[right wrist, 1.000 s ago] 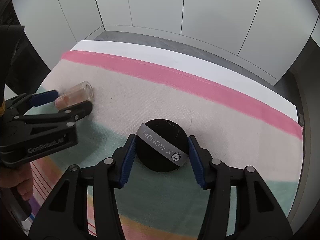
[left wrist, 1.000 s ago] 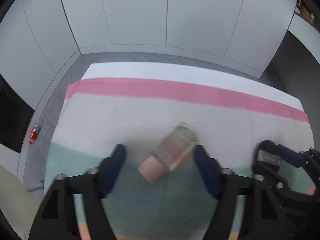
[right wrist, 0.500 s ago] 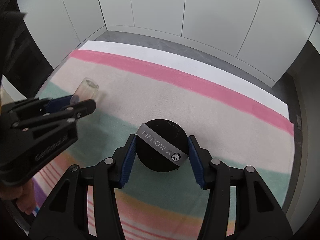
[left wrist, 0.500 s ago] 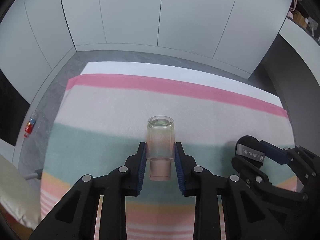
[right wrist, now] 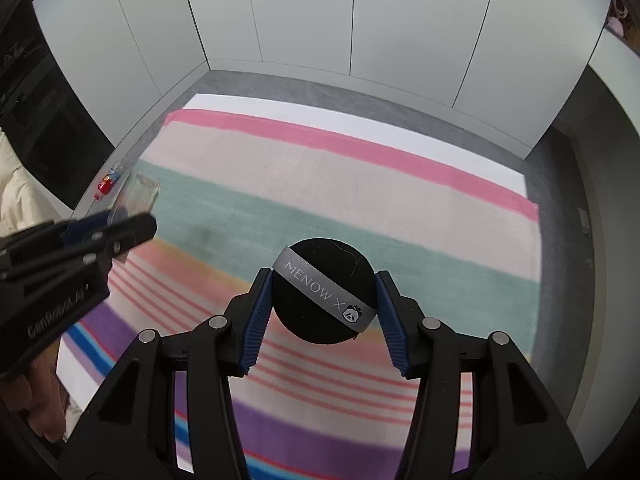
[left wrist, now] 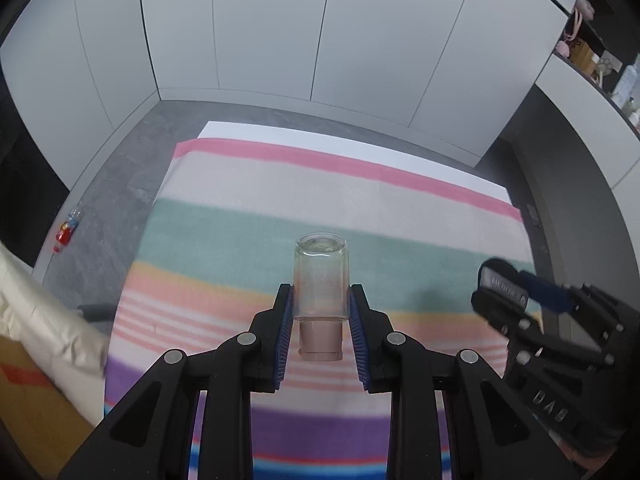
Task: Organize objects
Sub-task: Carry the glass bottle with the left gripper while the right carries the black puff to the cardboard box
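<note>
A small clear glass bottle with a cylindrical body and a matte beige-pink cap sits in the centre of the left wrist view, base pointing away from the camera and cap toward it, clamped by the left gripper; the ribbed blue pads press against its glass sides, and those jaws have just been closing onto it. In the right wrist view the same bottle shows faintly at the left edge, blurred and see-through, sticking out beyond the left gripper's black plastic fingers. The right gripper is clamped on a round black powder puff with a soft, felt-like face, crossed diagonally by a smooth grey satin ribbon printed with "MENOW X" and a little panda face (the ribbed blue pads squeeze the puff at its left and right rims). Both items hang above a soft woven cloth striped in pink, cream, green, orange, purple and blue, which covers a white desk whose bare strip shows along the far edge. On the grey speckled floor at the left lies a small plastic bottle with a red label. Flat white panels form the wall behind.
</note>
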Available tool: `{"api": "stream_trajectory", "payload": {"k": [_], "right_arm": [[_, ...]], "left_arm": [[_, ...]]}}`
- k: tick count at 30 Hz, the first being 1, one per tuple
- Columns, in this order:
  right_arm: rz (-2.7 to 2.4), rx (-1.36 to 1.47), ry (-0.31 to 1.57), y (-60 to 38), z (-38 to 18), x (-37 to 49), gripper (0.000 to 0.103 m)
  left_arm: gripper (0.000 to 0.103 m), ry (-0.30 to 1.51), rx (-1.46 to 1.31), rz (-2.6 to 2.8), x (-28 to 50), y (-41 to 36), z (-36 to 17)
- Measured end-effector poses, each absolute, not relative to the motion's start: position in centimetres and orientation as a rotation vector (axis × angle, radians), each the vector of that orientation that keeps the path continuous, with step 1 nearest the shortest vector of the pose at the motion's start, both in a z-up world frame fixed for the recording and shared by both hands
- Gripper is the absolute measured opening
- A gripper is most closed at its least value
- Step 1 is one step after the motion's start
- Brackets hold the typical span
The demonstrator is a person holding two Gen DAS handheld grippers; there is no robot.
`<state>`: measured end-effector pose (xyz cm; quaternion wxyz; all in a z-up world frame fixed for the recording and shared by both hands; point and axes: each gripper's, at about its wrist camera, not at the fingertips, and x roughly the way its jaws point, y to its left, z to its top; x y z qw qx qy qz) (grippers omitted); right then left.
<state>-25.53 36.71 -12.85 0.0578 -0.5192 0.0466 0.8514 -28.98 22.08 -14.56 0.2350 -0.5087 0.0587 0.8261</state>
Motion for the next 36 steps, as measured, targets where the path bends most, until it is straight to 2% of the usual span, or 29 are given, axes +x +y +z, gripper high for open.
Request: {"api": "stream_trajectory", "payload": {"k": [15, 25, 36], "right_arm": [[2.648, -1.421, 0.099, 33.1, -2.7, -17.7, 0.053], [2.696, -1.359, 0.125, 29.6, 0.9, -15.1, 0.053], [2.768, -1.349, 0.093, 24.1, 2.4, -13.9, 0.053]], "left_arm": [[0.027, 0.145, -1.262, 2.332, -22.3, 16.7, -5.6], [0.027, 0.109, -1.204, 2.390, -18.9, 11.3, -1.1], [0.027, 0.066, -1.191, 2.457, -16.2, 5.6, 0.7]]}}
